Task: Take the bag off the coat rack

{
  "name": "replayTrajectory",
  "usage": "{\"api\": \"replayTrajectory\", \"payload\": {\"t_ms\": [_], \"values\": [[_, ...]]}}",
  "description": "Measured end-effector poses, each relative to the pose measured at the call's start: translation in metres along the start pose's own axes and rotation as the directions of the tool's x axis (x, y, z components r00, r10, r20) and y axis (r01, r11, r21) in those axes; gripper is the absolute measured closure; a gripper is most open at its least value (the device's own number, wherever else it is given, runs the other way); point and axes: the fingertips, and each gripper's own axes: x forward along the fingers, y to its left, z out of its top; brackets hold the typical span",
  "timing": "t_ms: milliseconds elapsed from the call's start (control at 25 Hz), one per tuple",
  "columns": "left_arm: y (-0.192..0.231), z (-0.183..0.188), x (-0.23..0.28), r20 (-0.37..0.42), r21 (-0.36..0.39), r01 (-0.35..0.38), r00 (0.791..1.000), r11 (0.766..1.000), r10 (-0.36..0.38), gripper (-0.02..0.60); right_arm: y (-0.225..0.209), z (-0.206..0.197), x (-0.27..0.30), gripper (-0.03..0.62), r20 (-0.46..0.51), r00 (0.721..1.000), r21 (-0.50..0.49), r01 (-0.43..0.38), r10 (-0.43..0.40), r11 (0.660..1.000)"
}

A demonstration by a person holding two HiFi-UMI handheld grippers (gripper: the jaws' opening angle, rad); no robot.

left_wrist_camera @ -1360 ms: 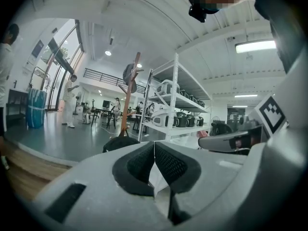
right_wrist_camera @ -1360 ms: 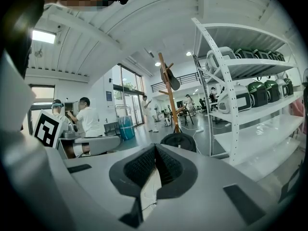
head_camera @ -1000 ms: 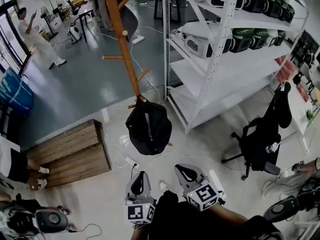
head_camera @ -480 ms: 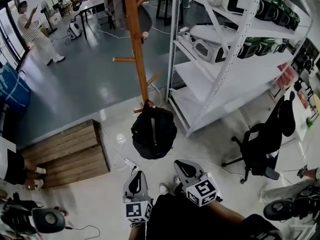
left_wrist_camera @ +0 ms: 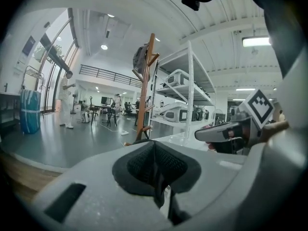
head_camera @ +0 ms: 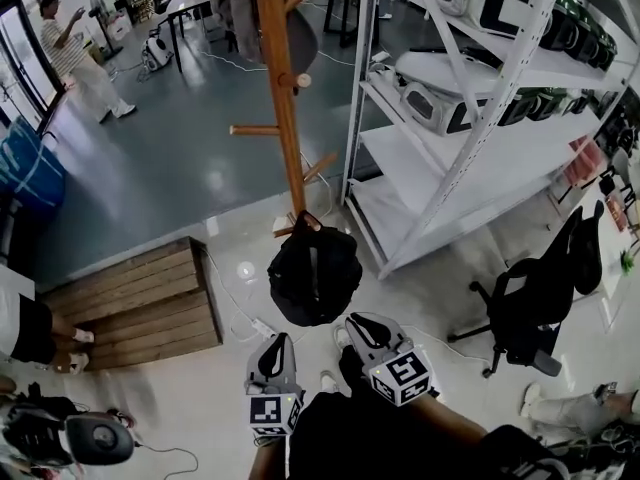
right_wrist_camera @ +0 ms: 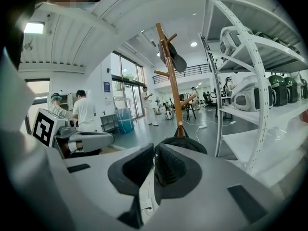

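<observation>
Over on the left a wooden platform [head_camera: 140, 303] lies on the floor. Just to its right stands the coat rack [head_camera: 280, 98], a tall brown post with pegs sticking out at several heights. The black bag [head_camera: 314, 280] hangs low on it, its handle [right_wrist_camera: 182, 129] looped up to what seems to be one of the lowest pegs. Its body sags beside the foot of the post, just above the floor.

Both tools are short of it. The left claw [head_camera: 277, 345] is closed with nothing in it, its pads pressed together. It sits below the bag in the head view, near but apart. The right claw [head_camera: 352, 322] is likewise shut and empty, and it points almost straight at the bag, which rises just beyond its tips in the right gripper view. Further right are the white shelving [head_camera: 470, 118] and a black office chair [head_camera: 535, 298], both clear of the work.

I'd judge this to be the approach, with no grip made yet. To do it well, a claw should open before it arrives and go for the handle close to the peg, not the soft body. Then the loop has to be lifted up and over the peg's end before drawing away. A straight pull could drag the rack over. The other claw could steady the bag from beneath.
</observation>
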Motion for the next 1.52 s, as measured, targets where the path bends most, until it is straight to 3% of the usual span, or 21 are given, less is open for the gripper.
{"api": "replayTrajectory", "payload": {"t_ms": [400, 560, 760, 1520], "values": [[0.025, -0.004, 0.074, -0.073, 0.017, -0.004, 0.997, 1.000, 0.005, 0.561, -0.050, 0.011, 0.063, 0.575, -0.076, 0.996, -0.056, -0.046, 0.041, 0.997], [0.036, -0.005, 0.100, -0.099, 0.026, 0.002, 0.995, 1.000, 0.000, 0.560, -0.068, -0.001, 0.085, 0.493, -0.164, 0.983, -0.072, -0.093, 0.081, 0.993], [0.046, -0.019, 0.130, -0.179, 0.036, 0.034, 0.983, 0.999, -0.027, 0.440, -0.088, -0.009, 0.105, 0.464, -0.222, 0.972, -0.072, -0.100, 0.082, 0.992], [0.082, -0.062, 0.197, -0.346, 0.063, 0.084, 0.936, 0.994, -0.057, 0.338, -0.147, -0.062, 0.166, 0.344, -0.415, 0.904, -0.087, -0.157, 0.107, 0.984]]}}
